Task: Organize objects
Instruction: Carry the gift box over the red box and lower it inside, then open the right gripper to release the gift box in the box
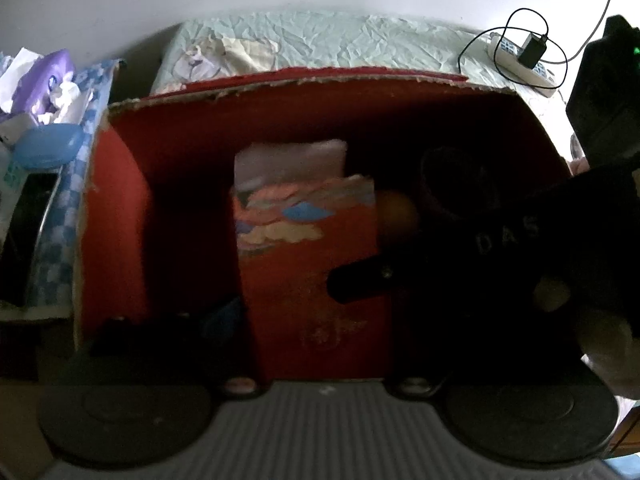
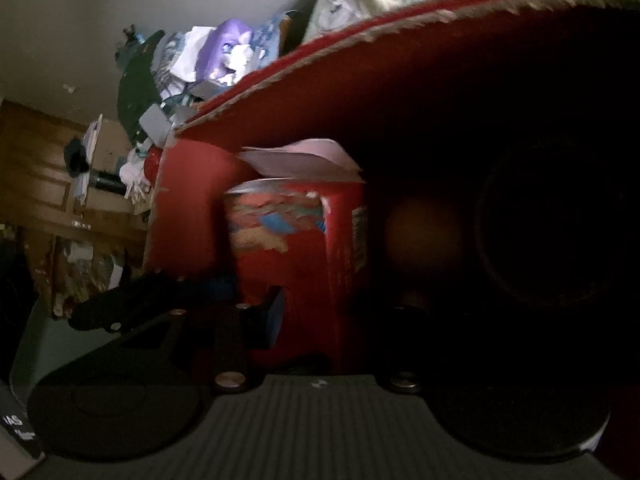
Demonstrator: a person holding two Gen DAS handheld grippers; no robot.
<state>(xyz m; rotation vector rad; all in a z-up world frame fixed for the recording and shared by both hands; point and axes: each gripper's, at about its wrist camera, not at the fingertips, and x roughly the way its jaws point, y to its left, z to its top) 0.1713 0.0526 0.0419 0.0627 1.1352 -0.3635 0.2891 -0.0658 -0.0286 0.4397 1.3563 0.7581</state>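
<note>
Left wrist view: the only readable writing is white letters "DAS" on the black body of the right gripper, which reaches in from the right edge with one dark finger pointing left across the box. The red cardboard box has a torn, ragged upper rim and stands open toward the camera on a surface covered in crinkled pale green paper. Inside it, near the middle, a smaller red carton stands upright, its upper front peeled into patches of pink, blue and cream; a pale folded sheet rises behind it. Just right of the carton sits a dim orange ball, and further right a dark round cup-like container, too shadowed to see into. A white power strip with a black plug and cable lies at the paper's far right corner. The left gripper's own jaws are lost in shadow at the bottom, so I cannot tell how they stand. Right wrist view: the box fills the frame, the carton left of centre, the orange ball beside it, the dark container at right. The left gripper shows at lower left beside the carton; the right gripper's jaw gap cannot be told.
</note>
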